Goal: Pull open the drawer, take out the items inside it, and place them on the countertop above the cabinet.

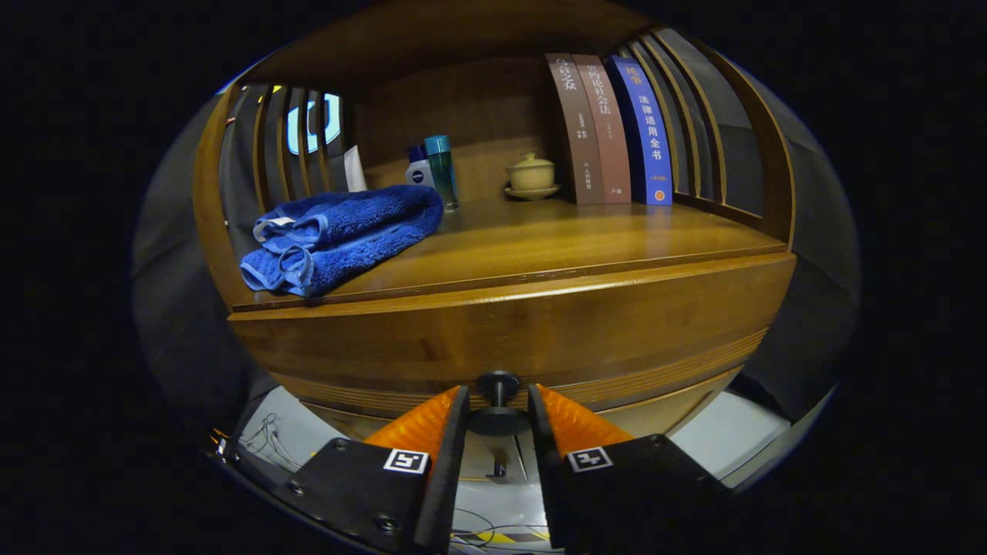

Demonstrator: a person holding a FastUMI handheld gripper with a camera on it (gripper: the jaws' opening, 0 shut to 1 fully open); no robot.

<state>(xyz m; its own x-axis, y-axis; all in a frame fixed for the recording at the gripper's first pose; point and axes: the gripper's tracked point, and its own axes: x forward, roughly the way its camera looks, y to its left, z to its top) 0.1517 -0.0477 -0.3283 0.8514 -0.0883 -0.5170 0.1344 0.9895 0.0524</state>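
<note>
wooden drawer (pixel 509 331) shut; gripper (pixel 498 405) fingers narrow, either side of knob (pixel 498 383), contact unclear.

Folded towel (pixel 339 231) deep blue, lighter blue trim. Cabinet (pixel 509 324) warm brown wood. Two books (pixel 592 127) brown, third book (pixel 646 127) blue. Lidded teacup (pixel 530 174) beige. Bottle (pixel 441 166) teal. Drawer knob (pixel 498 393) black.

I see the round dark drawer knob (pixel 498 385) between the gripper (pixel 498 405) fingers; above, the wooden countertop (pixel 555 247) carries folded blue towel (pixel 339 235) left, three upright books (pixel 613 127) right, lidded ceramic cup (pixel 530 176) between.
</note>
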